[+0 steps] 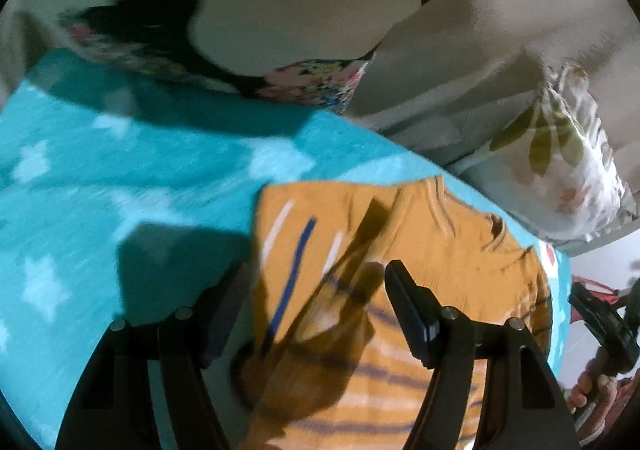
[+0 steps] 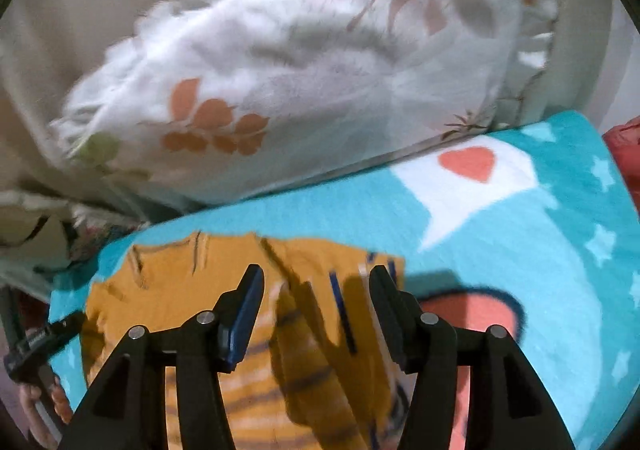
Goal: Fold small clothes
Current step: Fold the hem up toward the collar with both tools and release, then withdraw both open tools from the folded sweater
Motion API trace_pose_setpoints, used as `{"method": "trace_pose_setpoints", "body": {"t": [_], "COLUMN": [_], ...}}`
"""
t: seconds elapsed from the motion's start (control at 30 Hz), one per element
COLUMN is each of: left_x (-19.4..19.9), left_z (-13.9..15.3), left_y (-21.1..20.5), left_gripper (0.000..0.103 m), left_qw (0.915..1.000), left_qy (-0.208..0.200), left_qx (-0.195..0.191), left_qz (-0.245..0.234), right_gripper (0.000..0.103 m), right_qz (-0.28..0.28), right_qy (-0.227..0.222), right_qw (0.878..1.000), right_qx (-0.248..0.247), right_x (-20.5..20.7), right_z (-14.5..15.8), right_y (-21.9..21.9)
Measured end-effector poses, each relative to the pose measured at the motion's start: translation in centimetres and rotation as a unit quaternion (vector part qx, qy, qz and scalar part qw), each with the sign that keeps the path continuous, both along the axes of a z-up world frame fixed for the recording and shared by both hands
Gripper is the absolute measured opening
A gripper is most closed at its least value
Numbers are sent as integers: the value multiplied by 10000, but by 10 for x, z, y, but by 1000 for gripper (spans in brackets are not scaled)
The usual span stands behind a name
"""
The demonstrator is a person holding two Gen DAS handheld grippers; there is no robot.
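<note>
A small mustard-yellow striped garment lies on a turquoise star-print blanket. It also shows in the right wrist view, partly folded, with blue and white stripes. My left gripper is open and empty, hovering just above the garment's left part. My right gripper is open and empty above the garment's right edge. The right gripper, held by a hand, shows at the left wrist view's right edge. The left gripper shows at the right wrist view's left edge.
A white leaf-print pillow lies behind the blanket, also in the left wrist view. A dark floral cloth lies at the blanket's far edge. A beige wall stands behind. Something red sits past the blanket's right edge.
</note>
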State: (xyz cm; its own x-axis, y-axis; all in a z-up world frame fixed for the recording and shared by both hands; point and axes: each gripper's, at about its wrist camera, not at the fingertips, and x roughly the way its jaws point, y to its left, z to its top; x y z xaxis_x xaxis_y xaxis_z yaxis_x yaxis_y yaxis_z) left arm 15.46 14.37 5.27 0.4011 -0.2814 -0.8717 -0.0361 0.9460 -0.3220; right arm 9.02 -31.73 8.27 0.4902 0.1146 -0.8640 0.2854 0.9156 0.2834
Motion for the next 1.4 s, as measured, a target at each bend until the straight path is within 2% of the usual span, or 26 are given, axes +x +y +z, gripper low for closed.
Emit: {"method": "trace_pose_setpoints", "body": {"t": [0.1, 0.2, 0.27, 0.37, 0.43, 0.5, 0.53, 0.63, 0.77, 0.83, 1.03, 1.23, 1.4], "left_x": [-30, -60, -75, -88, -95, -102, -106, -118, -146, -157, -181, -211, -241], "left_z": [5, -3, -16, -34, -42, -44, -42, -37, -26, -16, 16, 33, 39], "left_y": [10, 16, 19, 25, 35, 47, 50, 53, 51, 42, -2, -47, -81], "left_gripper": [72, 72, 72, 72, 72, 72, 72, 72, 72, 72, 72, 72, 72], "left_qw": [9999, 9996, 9991, 9971, 9946, 9933, 9924, 9907, 9898, 9905, 9924, 9882, 9840], "left_qy": [-8, 92, 231, 386, 515, 569, 593, 587, 585, 503, 83, -266, -477], "left_qx": [138, 237, 335, 538, 623, 408, 318, 316, 133, 180, 777, 1392, 1707], "left_qz": [67, 92, 126, 388, 647, 917, 1028, 1186, 1296, 1266, 954, 586, 184], "right_gripper": [60, 64, 64, 64, 64, 65, 67, 67, 68, 68, 68, 68, 70], "right_qz": [228, 485, 583, 327, 138, -209, -327, -637, -744, -773, -686, -340, 59], "right_qy": [-179, -244, -114, 192, 230, 453, 511, 446, 326, 238, -17, -170, -145], "right_qw": [9994, 9967, 9951, 9953, 9969, 9985, 9980, 9947, 9949, 9942, 9956, 9985, 9996], "right_qx": [208, 603, 790, 888, 739, 229, 189, 669, 600, 708, 635, 399, 253], "right_x": [-28, -54, -69, -81, -86, -87, -90, -107, -126, -139, -171, -191, -205], "right_z": [9, -5, -21, -51, -59, -63, -65, -65, -54, -49, -31, -12, -11], "right_y": [25, 50, 53, 45, 34, 21, 13, -11, -20, -21, -10, 12, 42]}}
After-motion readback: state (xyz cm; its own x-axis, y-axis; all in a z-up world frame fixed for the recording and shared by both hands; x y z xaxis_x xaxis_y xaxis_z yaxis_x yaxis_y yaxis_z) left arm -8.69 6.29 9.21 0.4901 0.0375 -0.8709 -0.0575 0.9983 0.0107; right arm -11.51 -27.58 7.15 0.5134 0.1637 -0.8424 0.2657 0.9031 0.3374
